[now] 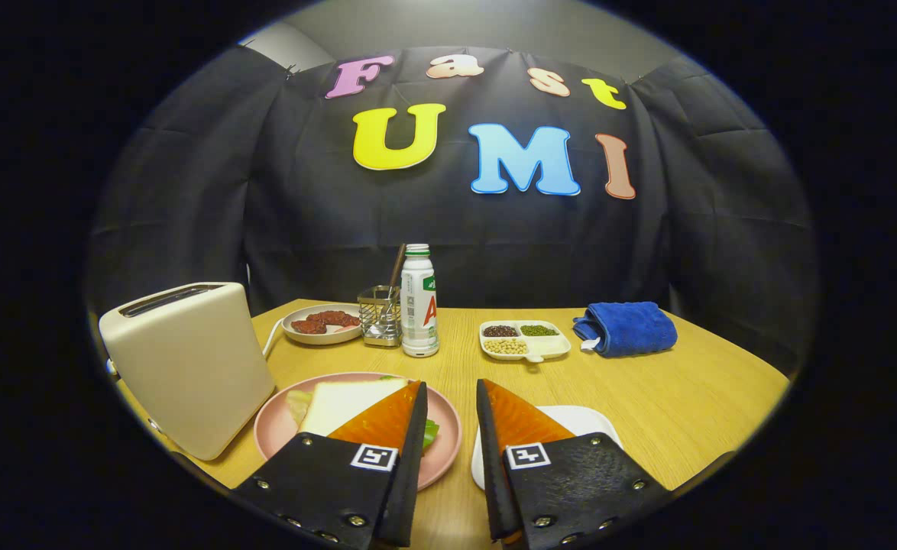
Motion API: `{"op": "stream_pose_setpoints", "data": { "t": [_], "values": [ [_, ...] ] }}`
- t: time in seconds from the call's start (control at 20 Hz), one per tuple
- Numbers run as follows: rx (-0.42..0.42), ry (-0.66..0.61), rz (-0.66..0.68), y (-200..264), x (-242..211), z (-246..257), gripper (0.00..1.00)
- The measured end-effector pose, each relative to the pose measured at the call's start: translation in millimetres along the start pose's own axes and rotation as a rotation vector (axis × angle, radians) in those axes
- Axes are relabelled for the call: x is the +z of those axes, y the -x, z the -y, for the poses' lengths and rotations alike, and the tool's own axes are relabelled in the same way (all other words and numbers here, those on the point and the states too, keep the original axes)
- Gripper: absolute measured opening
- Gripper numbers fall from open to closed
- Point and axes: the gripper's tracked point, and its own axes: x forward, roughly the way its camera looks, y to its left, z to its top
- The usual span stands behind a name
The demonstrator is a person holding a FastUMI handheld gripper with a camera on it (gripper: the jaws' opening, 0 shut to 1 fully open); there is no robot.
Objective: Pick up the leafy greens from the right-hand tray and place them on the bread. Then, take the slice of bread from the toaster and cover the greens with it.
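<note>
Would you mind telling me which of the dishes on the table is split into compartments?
The white tray beside the blue towel, holding beans in separate sections. The pink plate, far bowl and white plate are undivided. The gripper is open.

Claw [451, 397] apparently open, empty.
</note>
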Motion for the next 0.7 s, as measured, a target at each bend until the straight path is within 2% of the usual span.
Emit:
{"op": "stream_pose_setpoints", "data": {
  "t": [0.25, 0.5, 0.7],
  "values": [
    [-0.045, 0.022, 0.097, 10, 27, 55, 0.37],
    [-0.116, 0.002, 0.115, 14, 33, 125, 0.37],
    [-0.082, -0.032, 0.103, 9, 35, 179, 0.37]
  ]
}}
